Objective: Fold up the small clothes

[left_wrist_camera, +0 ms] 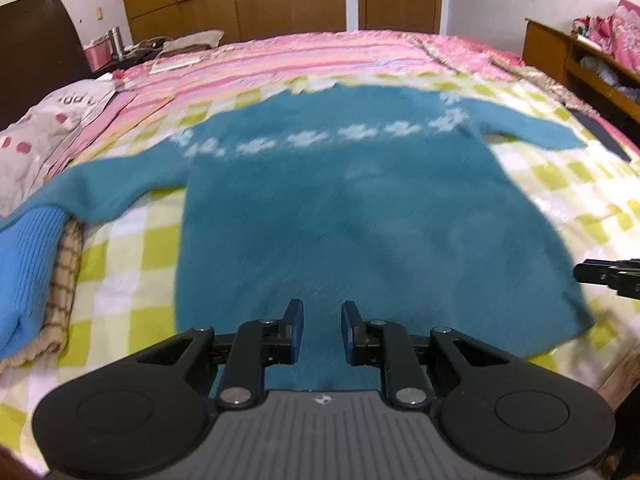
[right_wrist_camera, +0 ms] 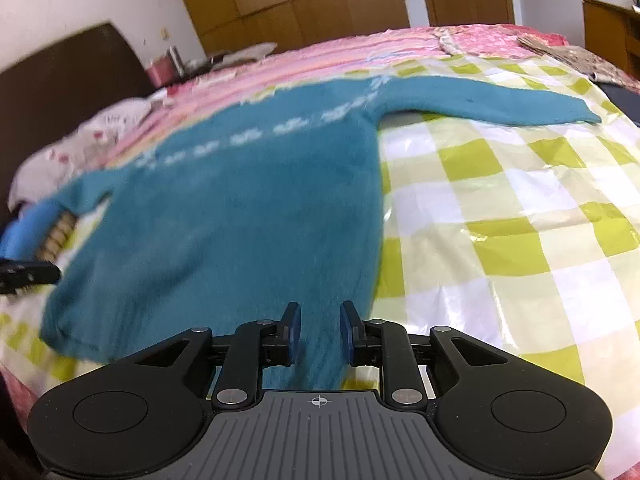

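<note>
A teal fuzzy sweater with a band of white snowflakes lies spread flat on the bed, both sleeves stretched out sideways. My left gripper hovers over the bottom hem, left of its middle; its blue pads stand a narrow gap apart, and the fabric seen in that gap lies flat below them. My right gripper hangs over the hem's right corner, pads likewise slightly apart and gripping nothing. Each gripper's dark tip also shows in the other view, the right gripper and the left gripper, above the sweater's side edges.
The bed carries a yellow-and-white checked sheet with a pink striped quilt behind it. A light blue ribbed garment on a checked beige cloth lies left of the sweater. A dark headboard and a wooden cabinet flank the bed.
</note>
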`<state>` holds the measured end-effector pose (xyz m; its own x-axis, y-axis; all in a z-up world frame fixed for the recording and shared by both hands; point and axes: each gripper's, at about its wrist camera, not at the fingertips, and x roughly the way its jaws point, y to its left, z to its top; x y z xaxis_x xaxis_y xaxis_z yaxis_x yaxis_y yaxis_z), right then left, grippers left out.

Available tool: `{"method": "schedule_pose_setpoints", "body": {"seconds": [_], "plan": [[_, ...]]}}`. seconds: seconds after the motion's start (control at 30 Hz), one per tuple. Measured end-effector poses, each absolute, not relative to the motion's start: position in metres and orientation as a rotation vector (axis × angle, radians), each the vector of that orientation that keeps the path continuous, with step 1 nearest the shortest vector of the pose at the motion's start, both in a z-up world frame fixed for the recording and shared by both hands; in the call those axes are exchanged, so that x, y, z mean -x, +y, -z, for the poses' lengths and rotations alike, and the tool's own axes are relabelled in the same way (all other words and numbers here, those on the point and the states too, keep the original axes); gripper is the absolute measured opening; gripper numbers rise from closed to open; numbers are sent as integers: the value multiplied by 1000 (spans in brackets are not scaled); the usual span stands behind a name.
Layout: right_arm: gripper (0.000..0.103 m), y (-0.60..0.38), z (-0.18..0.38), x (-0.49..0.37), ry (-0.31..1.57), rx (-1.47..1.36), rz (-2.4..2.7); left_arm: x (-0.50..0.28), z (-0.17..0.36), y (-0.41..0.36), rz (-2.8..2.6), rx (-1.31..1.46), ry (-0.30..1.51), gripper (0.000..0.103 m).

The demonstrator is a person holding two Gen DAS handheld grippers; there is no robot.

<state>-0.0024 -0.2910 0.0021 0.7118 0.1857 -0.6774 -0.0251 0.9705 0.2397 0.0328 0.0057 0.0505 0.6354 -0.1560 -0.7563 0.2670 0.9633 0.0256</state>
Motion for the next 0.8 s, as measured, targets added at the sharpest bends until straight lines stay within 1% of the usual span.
{"method": "schedule_pose_setpoints", "body": {"seconds": [0.17,0.23,0.47,0.67,0.8], "plan": [[28,-304,-13,-4,717,-276,-81,-47,-56,-20,302,-149,829,28],[35,-311,-18,-9,699,-304,-71,-57,-55,-30,327,-145,827,28],[37,-352,-30,-45,608,-425,50,-92,-41,-67,384,-151,795,30],[38,-402,-21,-88,576,-550,166,-125,-19,-96,452,-105,827,30],[41,-439,-12,-112,555,-636,252,-142,-7,-121,489,-118,827,30]]}}
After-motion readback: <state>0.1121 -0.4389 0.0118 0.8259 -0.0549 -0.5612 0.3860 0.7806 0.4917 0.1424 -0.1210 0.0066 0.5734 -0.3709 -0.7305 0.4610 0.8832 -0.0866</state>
